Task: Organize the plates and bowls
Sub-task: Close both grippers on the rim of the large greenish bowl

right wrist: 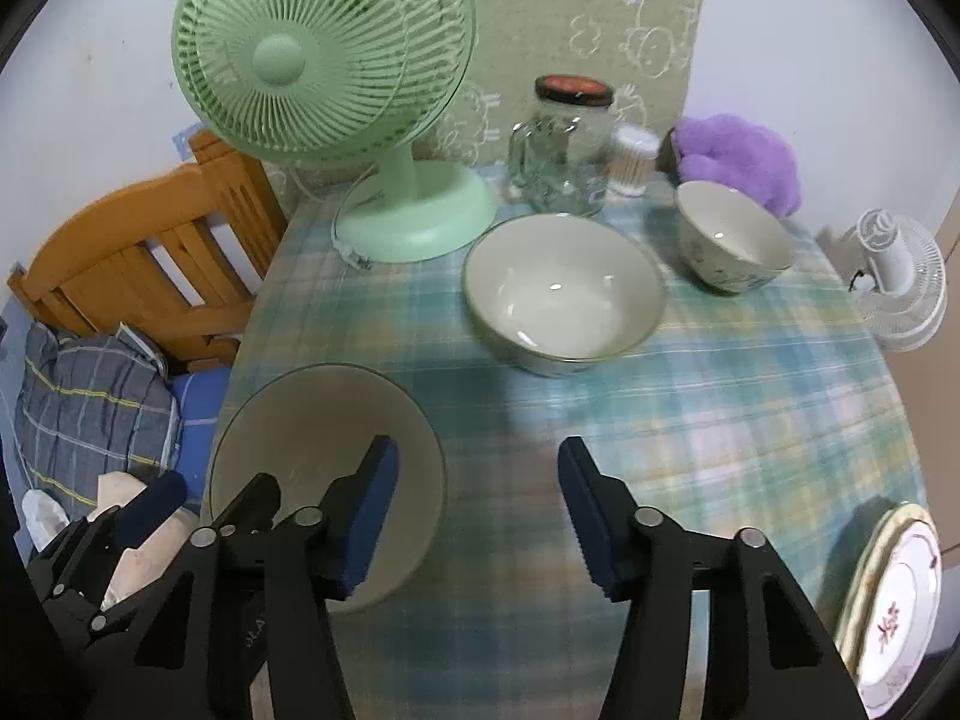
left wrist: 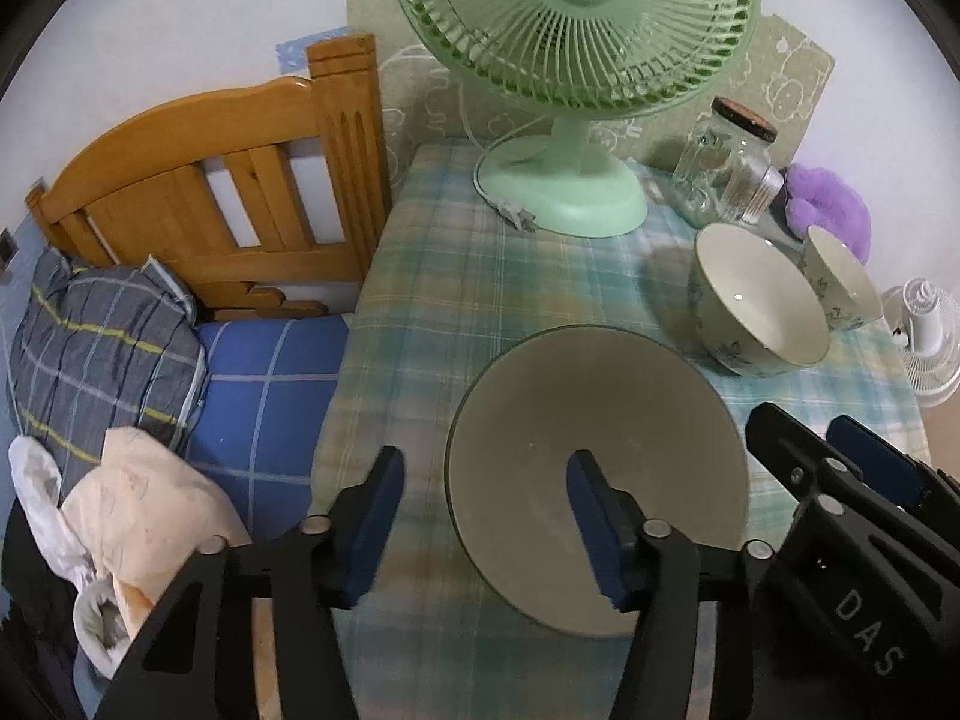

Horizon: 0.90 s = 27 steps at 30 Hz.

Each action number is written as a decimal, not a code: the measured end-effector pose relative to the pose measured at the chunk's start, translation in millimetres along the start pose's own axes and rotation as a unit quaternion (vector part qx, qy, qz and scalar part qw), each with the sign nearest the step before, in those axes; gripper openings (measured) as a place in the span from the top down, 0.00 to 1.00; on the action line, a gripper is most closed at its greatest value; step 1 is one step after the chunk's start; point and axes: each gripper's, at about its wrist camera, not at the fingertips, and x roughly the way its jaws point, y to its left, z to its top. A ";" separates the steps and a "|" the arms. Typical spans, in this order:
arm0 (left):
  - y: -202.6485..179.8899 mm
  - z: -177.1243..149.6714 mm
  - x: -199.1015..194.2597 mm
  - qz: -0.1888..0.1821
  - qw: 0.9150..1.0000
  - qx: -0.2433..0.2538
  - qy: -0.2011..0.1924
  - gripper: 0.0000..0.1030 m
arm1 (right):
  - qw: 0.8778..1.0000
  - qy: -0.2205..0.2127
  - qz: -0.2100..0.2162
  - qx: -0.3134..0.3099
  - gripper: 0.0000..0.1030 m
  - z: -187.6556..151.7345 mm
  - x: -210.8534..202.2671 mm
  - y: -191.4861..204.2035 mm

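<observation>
Left gripper (left wrist: 486, 516): jaws spread wide, nothing held; its right finger (left wrist: 600, 531) overlaps the plain plate (left wrist: 576, 414) in the lower centre of the left wrist frame, whether touching cannot be told. Right gripper (right wrist: 477, 510): jaws spread wide, empty, above the plaid tablecloth (right wrist: 720, 408); its left finger (right wrist: 372, 516) overlaps the same plate at lower left of the right wrist frame. Plain plate: round, pale, lying flat on the cloth near the table's bed-side edge. Large bowl (right wrist: 564, 291): cream interior, patterned outside, upright at centre of the right wrist frame, apart from the plate. Small bowl (right wrist: 732, 243): same pattern, upright, to the right of the large bowl, near the purple plush item (right wrist: 738, 156). Stacked plates (right wrist: 900, 594): flowered plate on top, at the lower right edge. Green table fan (right wrist: 318, 66): standing at the table's rear, upper left. Lidded glass jar (right wrist: 567, 150) with a cotton-swab container (right wrist: 630, 159) just beside it, upper centre. Small white fan (right wrist: 900, 279): right edge, beyond the table. Wooden headboard (left wrist: 228, 180) and plaid pillow (left wrist: 102, 348): left of the left wrist frame.
</observation>
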 end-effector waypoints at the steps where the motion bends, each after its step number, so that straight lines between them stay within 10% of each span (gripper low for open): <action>1: 0.9 1.3 4.7 0.000 1.000 0.002 0.002 0.52 | 1.000 0.002 0.001 0.001 0.46 0.9 5.1 1.5; 13: 1.4 7.4 33.9 -0.006 1.000 0.020 0.018 0.78 | 0.999 0.035 0.008 -0.004 0.80 4.2 47.6 16.0; 27: -5.6 7.4 23.4 0.010 0.999 0.043 0.028 0.82 | 0.999 0.039 -0.006 -0.018 0.82 3.7 33.4 18.9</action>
